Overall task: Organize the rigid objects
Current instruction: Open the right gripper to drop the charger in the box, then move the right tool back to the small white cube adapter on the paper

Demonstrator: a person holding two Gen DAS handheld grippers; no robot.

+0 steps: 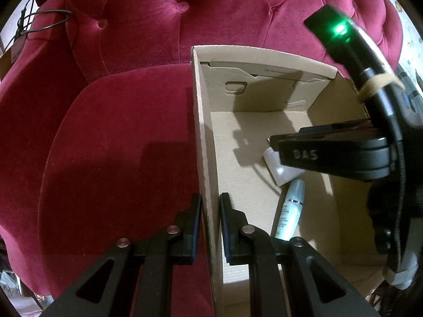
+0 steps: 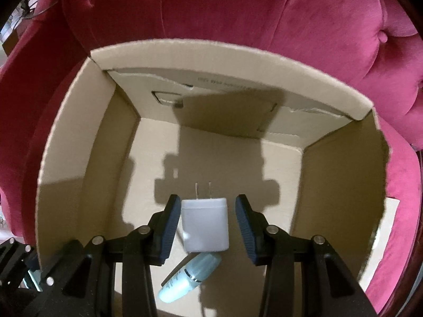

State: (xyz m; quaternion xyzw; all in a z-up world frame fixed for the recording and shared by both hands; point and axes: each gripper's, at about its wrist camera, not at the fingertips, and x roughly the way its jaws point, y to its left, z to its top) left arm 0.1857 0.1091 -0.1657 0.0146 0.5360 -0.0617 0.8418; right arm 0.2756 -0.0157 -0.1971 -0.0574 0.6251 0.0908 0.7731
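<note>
**A:** Cardboard first: the left tongs (image 1: 211,227) straddle the box (image 1: 203,142) at its near left wall, one pad outside, one inside. They look narrow and close on the wall, though whether they actually pinch it I cannot tell.

**B:** And the right tongs (image 2: 205,227)?

**A:** Wide. The charger (image 2: 205,227) sits between the two pads with a gap on each side, nothing gripped.

**B:** Resting on the floor of the box?

**A:** Seemingly, yes, or just above it; its near end overlaps the tube (image 2: 190,277), which lies slantwise under it, closer to the camera.

**B:** Which way does the charger run?

**A:** Its long axis points straight away from the right tongs, prongs toward the far wall. So its flat sides face the pads, and the right hand is plainly the nearer one.

**B:** Then the next move?

**A:** My guess is either a straight lift away, the charger being placed, or a squeeze if it needs shifting. Beyond the box there is only the red chair (image 2: 330,26).
</note>
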